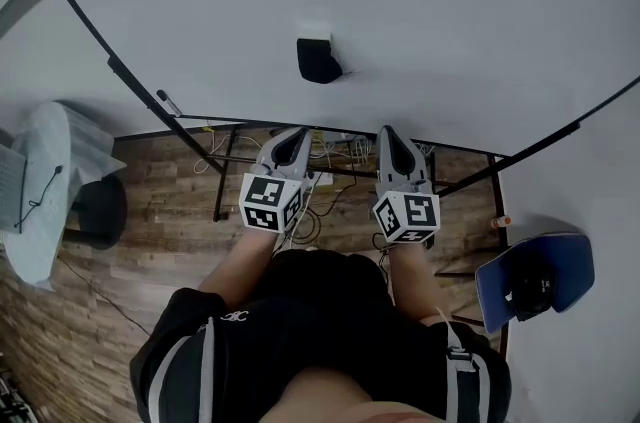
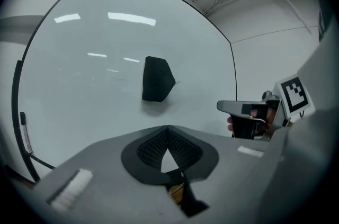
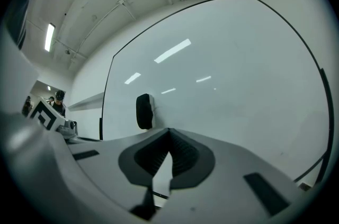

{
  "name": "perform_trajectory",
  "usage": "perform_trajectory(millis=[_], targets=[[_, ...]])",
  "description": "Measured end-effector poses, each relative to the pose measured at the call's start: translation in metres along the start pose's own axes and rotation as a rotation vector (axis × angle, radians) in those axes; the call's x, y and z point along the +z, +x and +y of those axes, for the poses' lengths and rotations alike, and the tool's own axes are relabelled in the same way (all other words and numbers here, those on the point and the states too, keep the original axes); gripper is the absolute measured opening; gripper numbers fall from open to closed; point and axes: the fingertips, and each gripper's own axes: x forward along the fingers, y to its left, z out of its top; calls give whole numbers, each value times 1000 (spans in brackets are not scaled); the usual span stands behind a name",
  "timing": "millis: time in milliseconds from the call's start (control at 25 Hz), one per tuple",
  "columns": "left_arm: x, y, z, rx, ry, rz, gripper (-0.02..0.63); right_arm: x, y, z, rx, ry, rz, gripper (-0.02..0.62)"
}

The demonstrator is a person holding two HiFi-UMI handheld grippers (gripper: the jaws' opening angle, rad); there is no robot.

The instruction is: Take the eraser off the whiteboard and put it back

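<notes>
**Head view, eraser:** the black, blocky felt eraser (image 1: 318, 61) sits on the glossy white whiteboard (image 1: 450, 11), which is where the task finally wants it.
**Head view, grippers:** my left gripper (image 1: 296, 135) and right gripper (image 1: 390, 133) hang side by side well below the eraser, both clear of it.
**Head view, surroundings:** a dark marker pen (image 1: 168, 101) rests on the board's frame, below and left of the eraser. A blue chair (image 1: 535, 276) stands far below and right of the eraser. Neither lies between my grippers and the eraser.
**Left gripper view, fingers:** the tips are pressed together with nothing between them. The eraser (image 2: 157, 86) is ahead and just above the tips, and apart from them.
**Right gripper view, fingers:** the tips are pressed together and empty. The eraser (image 3: 143, 110) is ahead and slightly left, seen edge-on.
**Stage, my judgement:** an eraser on the board with both grippers empty fits either the eraser waiting to be lifted off or one already returned.
**Handling, my judgement:** in either case I keep the closed tips away from the eraser, because a stray nudge could knock it off the board.
</notes>
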Motion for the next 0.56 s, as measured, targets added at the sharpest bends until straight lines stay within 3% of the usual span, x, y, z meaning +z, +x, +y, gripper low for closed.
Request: perform_trajectory(millis=[560], targets=[[0, -9, 18, 6, -8, -1, 6, -3, 12, 16, -5, -5, 16, 6]])
